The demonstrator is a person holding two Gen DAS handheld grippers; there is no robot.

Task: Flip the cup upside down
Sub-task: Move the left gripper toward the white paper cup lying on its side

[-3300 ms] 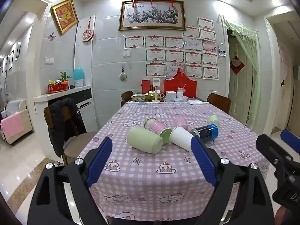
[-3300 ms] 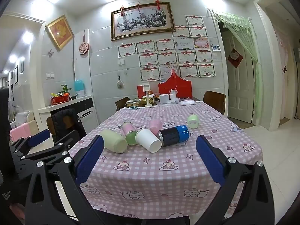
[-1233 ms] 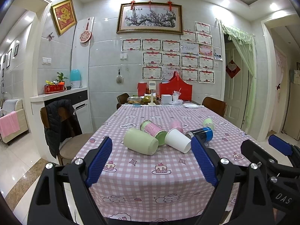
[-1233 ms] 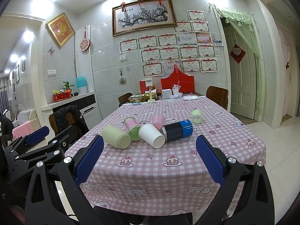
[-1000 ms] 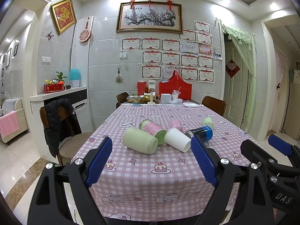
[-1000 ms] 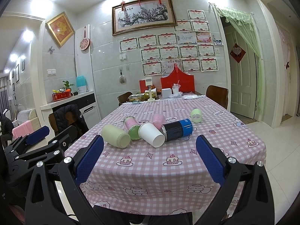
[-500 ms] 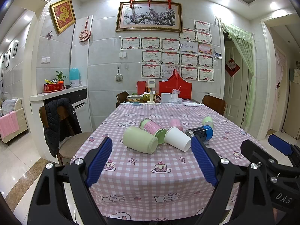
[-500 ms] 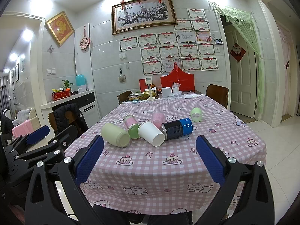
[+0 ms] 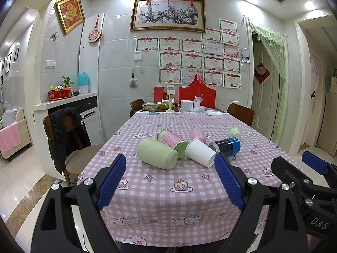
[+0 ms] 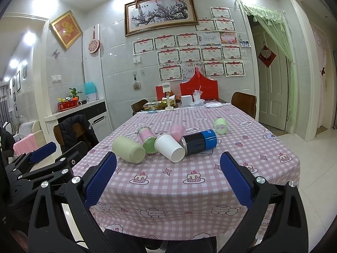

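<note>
Tiled dining room, ceiling spotlights on.
Grey-white tiled wall (image 9: 118, 67) carries a framed blossom painting (image 9: 167, 14) above rows of red-bordered certificates (image 9: 200, 63). Long table in a pink checked cloth (image 9: 168, 189), wooden chairs (image 9: 241, 113) around it, dark jacket (image 9: 63, 135) over one. Green curtain (image 9: 278, 67) at doorway; glossy pale floor (image 9: 19, 181).

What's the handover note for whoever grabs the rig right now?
Left gripper: open, empty, short of the table's near edge.
Right gripper: open, empty, also short of the edge.
Cups: pale green cup, white paper cup, pink cup and small green cup all lie on their sides on the checked tablecloth, among two cans.
Done: nothing flipped.
Left: pick a cup, set it mouth down.
</note>
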